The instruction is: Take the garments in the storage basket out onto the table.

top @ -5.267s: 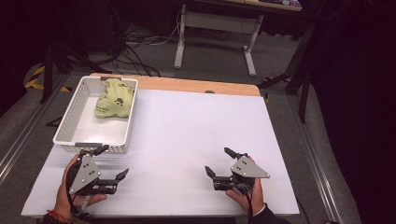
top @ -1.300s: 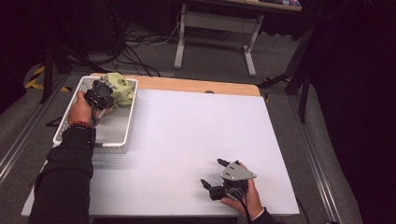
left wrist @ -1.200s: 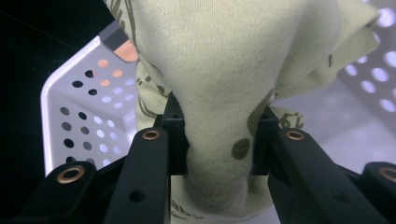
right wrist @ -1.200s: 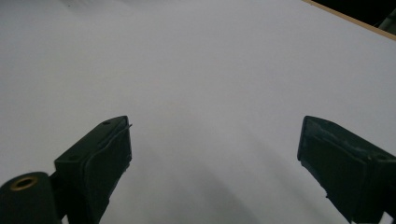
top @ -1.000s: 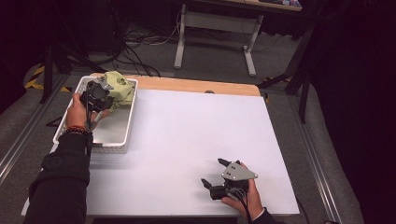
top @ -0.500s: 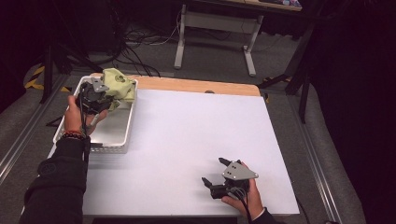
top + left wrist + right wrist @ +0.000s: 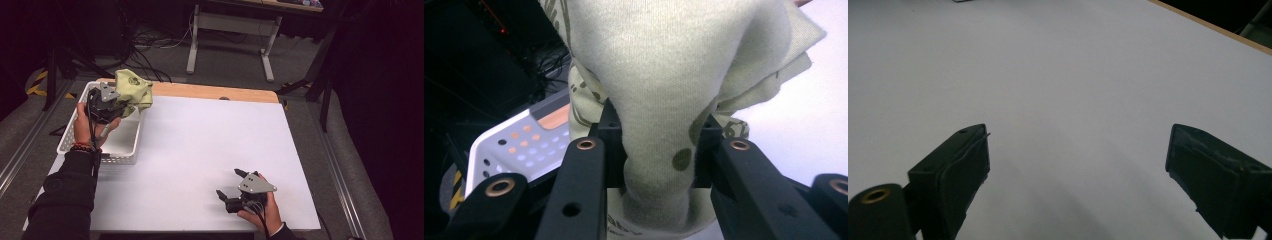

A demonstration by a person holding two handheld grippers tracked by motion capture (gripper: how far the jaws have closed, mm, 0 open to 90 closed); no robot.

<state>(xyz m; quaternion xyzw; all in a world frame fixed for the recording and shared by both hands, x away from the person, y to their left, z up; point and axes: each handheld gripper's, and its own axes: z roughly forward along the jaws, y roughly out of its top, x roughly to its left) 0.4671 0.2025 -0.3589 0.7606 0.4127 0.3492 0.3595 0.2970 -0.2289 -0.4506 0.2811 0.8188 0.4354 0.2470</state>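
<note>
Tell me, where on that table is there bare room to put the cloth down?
Nearly the whole white table is bare between the basket and the right claw. It is crowded only at the far left corner, where the left claw holds the green cloth above the basket.

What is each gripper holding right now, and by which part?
The left gripper is shut on a bunched fold of the pale green patterned cloth, lifted over the white perforated plastic basket. The right gripper is open, holding nothing.
</note>
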